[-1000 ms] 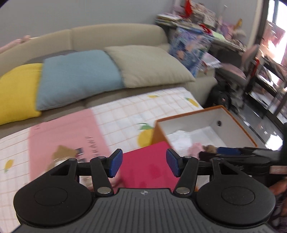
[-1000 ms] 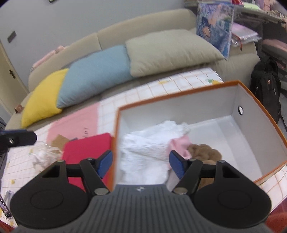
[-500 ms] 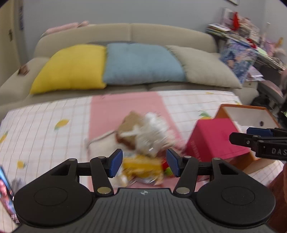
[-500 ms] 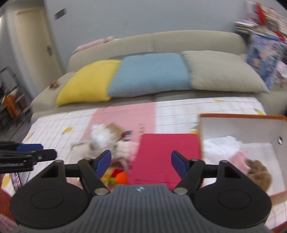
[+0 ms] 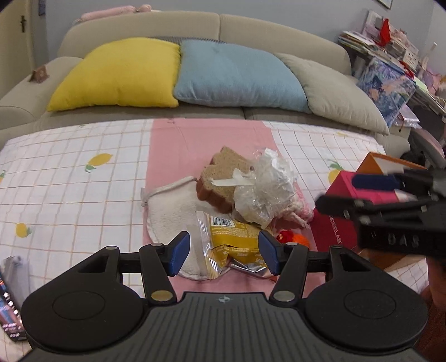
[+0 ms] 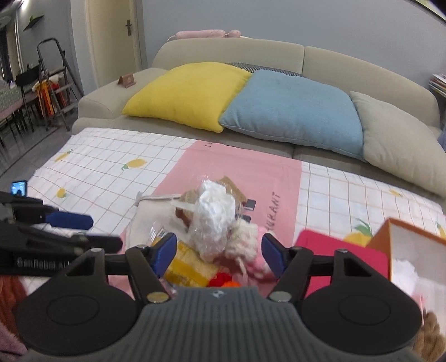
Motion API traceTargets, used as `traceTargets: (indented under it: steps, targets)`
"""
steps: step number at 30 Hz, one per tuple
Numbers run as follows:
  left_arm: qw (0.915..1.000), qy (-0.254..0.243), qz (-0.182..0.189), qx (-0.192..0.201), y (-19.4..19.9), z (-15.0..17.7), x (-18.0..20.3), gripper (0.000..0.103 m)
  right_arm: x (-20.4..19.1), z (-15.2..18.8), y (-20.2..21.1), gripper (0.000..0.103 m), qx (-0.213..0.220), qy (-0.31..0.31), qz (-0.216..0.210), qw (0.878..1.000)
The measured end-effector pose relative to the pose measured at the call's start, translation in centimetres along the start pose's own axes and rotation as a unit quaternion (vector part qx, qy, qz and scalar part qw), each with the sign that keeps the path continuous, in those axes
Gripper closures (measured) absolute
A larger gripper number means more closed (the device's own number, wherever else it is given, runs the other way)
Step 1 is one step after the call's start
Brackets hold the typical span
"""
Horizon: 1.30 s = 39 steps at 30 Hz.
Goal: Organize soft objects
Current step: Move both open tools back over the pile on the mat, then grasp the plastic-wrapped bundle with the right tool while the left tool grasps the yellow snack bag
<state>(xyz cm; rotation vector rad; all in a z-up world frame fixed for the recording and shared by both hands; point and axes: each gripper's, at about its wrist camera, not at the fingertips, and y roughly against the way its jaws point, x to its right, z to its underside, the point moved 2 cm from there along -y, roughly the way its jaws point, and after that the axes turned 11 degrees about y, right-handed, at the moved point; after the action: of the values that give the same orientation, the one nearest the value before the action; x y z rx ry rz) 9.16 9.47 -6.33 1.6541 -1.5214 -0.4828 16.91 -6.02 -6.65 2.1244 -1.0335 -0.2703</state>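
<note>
Hovering above a small heap of things on the checked cloth (image 5: 69,195), the left gripper (image 5: 224,252) has its blue pads spread wide and nothing pinched between them. Just past its fingertips, at twelve o'clock, lies a yellow snack packet (image 5: 234,245) resting partly on a round white cloth pad (image 5: 170,211). The right gripper (image 6: 220,252) reaches in from three o'clock in the left view; its jaws are closing, yet nothing is gripped between them, the pile only showing through the gap. A red and orange soft toy (image 5: 292,236) peeks out at one o'clock of the packet, with a pink and cream knitted piece (image 6: 251,245) beside it. Further on, a crumpled clear plastic bag (image 5: 264,186) leans on a slice of brown bread (image 5: 220,178). At three o'clock of the heap stands a red box (image 5: 343,217), touching an orange-edged box (image 6: 404,250) with white cloth inside. Beyond the cloth, at twelve o'clock, a beige sofa (image 5: 251,25) carries a yellow cushion (image 5: 122,75), a blue cushion (image 5: 237,75) and a grey cushion (image 5: 337,92) side by side.
</note>
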Motion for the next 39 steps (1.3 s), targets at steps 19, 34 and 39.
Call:
traceTargets:
  steps: [19, 34, 39]
  targets:
    - [0.9913, 0.080, 0.003, -0.104, -9.7, -0.5, -2.1, 0.028, 0.4, -2.1, -9.3, 0.048, -0.074, -0.029, -0.029, 0.996]
    - [0.9922, 0.056, -0.007, -0.111, -11.2, -0.1, -0.1, 0.043, 0.9, -0.8, -7.0, 0.074, -0.039, -0.027, -0.047, 0.998]
    - [0.9956, 0.027, -0.023, -0.087, -10.4, -0.3, 0.7, 0.068, 1.3, -1.0, -5.2, 0.074, -0.017, -0.026, -0.042, 0.999]
